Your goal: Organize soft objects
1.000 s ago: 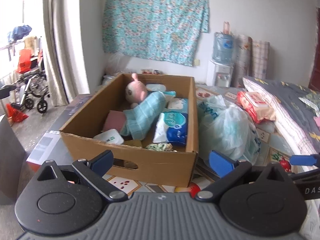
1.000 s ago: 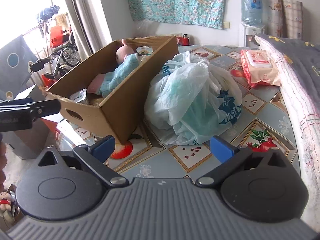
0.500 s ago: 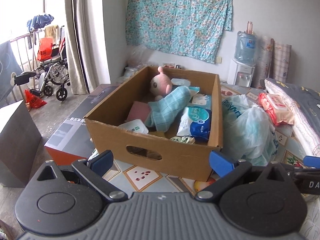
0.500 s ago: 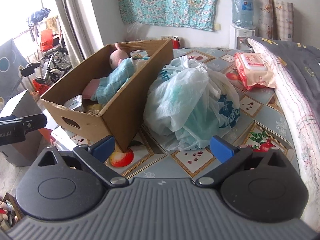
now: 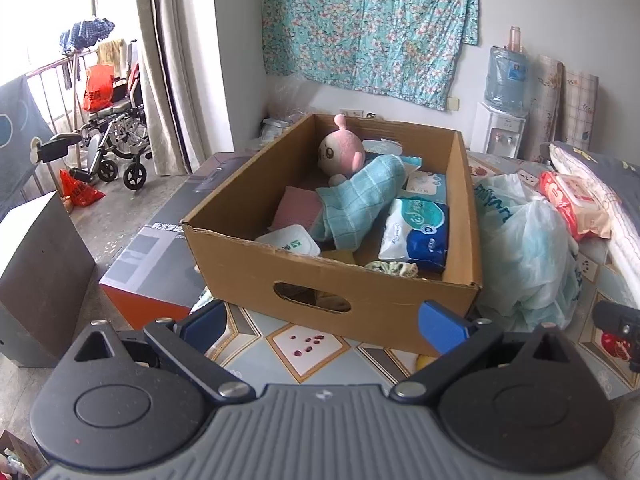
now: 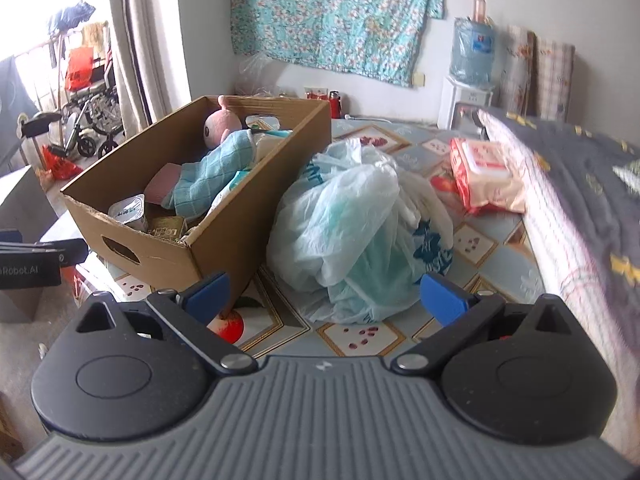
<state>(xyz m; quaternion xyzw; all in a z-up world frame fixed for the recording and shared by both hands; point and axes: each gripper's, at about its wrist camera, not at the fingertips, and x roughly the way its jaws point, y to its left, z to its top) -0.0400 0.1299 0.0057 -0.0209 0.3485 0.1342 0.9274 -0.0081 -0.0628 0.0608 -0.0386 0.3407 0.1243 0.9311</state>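
Left wrist view: the left gripper (image 5: 322, 320) is hovering low in the frame with its blue fingers spread wide and nothing between them. The cardboard box (image 5: 340, 280) is sitting at centre frame on the patterned mat (image 5: 304, 346), already holding a pink plush toy (image 5: 340, 152), a teal checked cloth (image 5: 360, 200) draped across the middle, and a blue-and-white tissue pack (image 5: 416, 232) toward the right wall. The plastic bag bundle (image 5: 524, 252) is lying to the right of the box, touching or just beside its side. A red wipes pack (image 5: 572, 208) is resting further right, near the bedding.

Right wrist view: the right gripper (image 6: 324, 294) is also released and empty, and is pointing at the plastic bag bundle (image 6: 360, 232), which fills the centre of the frame just right of the cardboard box (image 6: 224, 236). The red wipes pack (image 6: 484, 176) is lying in the upper right, against the edge of the quilt (image 6: 580, 200).

Judging from this, the step in hand is reaching for a loose soft item, probably the bag. To do it well, the right fingers should be closing on a thick gathered fold near the top, not a thin single layer that could slip or tear. Lifting should be slow, since the contents may sag or spill, and the box has free room mostly at its near left.
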